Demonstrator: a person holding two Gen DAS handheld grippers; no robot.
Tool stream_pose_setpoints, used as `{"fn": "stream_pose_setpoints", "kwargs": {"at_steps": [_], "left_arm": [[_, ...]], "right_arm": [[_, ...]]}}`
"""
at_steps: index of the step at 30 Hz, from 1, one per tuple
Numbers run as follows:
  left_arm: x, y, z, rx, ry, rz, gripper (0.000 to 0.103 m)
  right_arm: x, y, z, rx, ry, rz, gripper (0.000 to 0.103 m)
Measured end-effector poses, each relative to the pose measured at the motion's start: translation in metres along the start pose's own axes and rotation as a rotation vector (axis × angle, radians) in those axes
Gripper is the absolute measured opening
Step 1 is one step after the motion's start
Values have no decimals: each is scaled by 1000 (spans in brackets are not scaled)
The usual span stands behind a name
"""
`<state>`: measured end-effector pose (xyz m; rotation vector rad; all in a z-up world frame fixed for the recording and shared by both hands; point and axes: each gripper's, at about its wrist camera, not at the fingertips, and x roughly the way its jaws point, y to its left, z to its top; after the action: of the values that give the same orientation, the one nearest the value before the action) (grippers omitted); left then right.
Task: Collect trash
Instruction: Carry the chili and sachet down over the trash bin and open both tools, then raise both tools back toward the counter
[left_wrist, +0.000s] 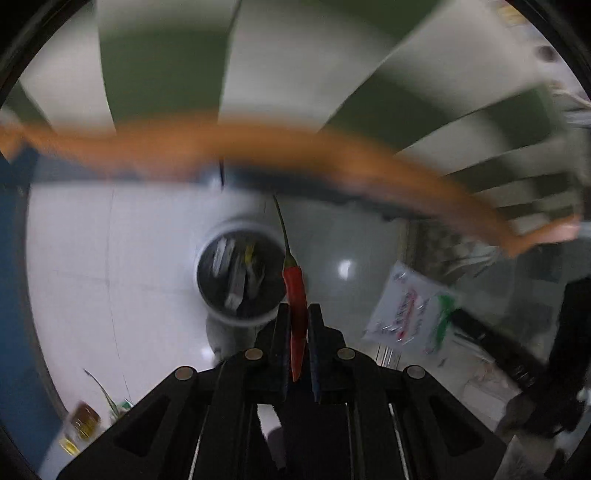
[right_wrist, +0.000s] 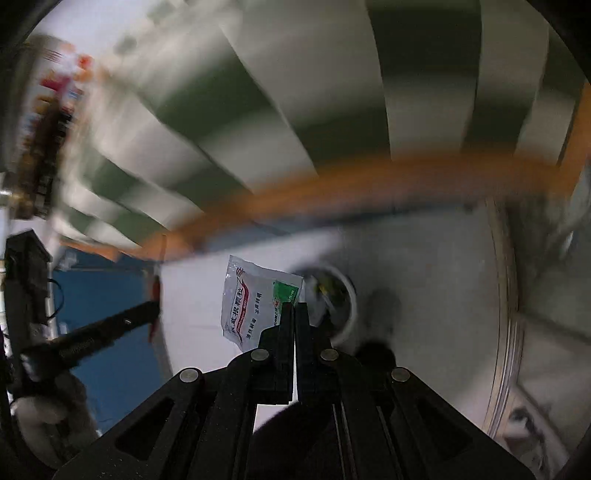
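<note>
My left gripper is shut on a red chilli pepper with a long green stem, held in the air beside a round white trash bin on the floor below. The bin holds several wrappers. My right gripper is shut on a white sachet with red and green print, held by its right corner, left of the same bin. The sachet also shows in the left wrist view, and the chilli with the left gripper shows at the left of the right wrist view.
The floor is pale tile. An orange table edge curves across above, with green and white striped panels behind. A blue surface lies at the left. Small jars stand at lower left. Both views are motion-blurred.
</note>
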<state>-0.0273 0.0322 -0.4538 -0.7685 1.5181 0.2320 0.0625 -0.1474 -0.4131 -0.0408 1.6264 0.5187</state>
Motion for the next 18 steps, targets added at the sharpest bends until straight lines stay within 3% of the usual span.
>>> {"fn": "stream_pose_setpoints", "kwargs": {"at_steps": [6,10,14,15,17,18], "left_arm": [[177,54,26,-37,164,19,7],[256,79,26,-19,222,105,7],[290,102,25,-59,226,146,13],[292,104,25,-59,208,150,20],[286,110,18,-63,180,158,67],[282,112,15,-65,166,162,78]], "right_arm": [[199,-41,-23,69,121,-84,0],[291,-60,-29,96,196,-139,0],[343,-74,-32,84,271,-183,2],[348,-77,-32,85,278,-179,2],[352,-77,-32,79,273,-178,15],[348,-76,-33,72,261,-173,22]]}}
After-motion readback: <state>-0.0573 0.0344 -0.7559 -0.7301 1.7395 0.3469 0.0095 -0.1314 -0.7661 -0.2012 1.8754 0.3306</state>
